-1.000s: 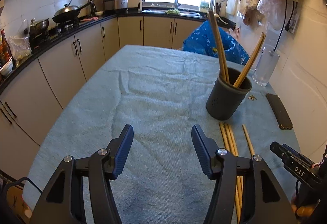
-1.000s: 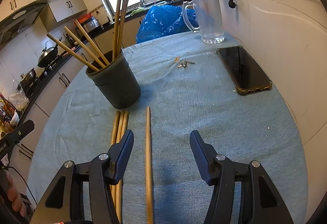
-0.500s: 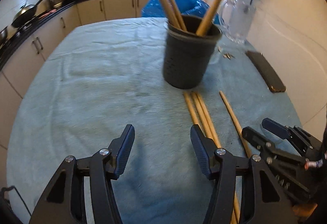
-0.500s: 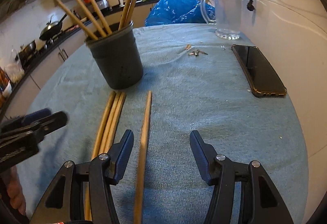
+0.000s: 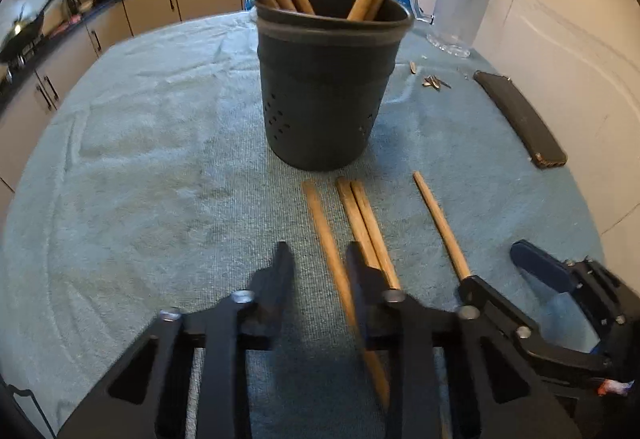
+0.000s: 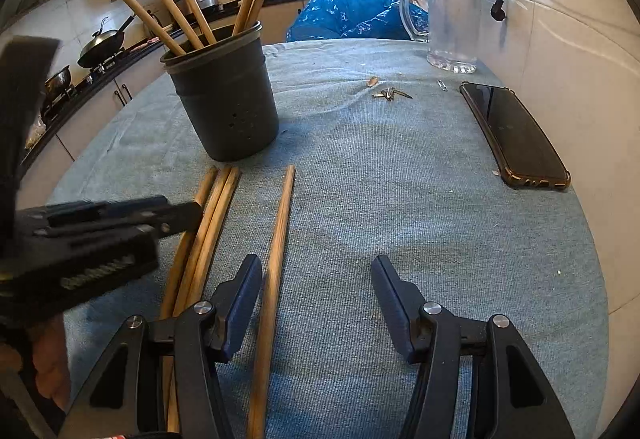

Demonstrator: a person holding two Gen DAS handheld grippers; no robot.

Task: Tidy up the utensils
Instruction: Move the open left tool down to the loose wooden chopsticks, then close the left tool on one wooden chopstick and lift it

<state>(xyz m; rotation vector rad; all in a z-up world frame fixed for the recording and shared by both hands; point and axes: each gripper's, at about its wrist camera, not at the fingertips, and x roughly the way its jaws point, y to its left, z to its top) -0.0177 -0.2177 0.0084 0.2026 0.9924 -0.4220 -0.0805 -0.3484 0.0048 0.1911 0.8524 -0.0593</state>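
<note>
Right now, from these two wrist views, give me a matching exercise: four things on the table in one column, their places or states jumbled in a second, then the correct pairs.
Things
1. dark holder
2. phone
3. clear jug
4. single chopstick

Places or states
A. lies flat on the cloth, apart from the other three loose sticks
B. stands at the far end of the table, by the wall
C. upright, with chopsticks leaning out of it
D. lies flat with its dark screen up, near the wall

Pairs: 1-C, 2-D, 3-B, 4-A
</note>
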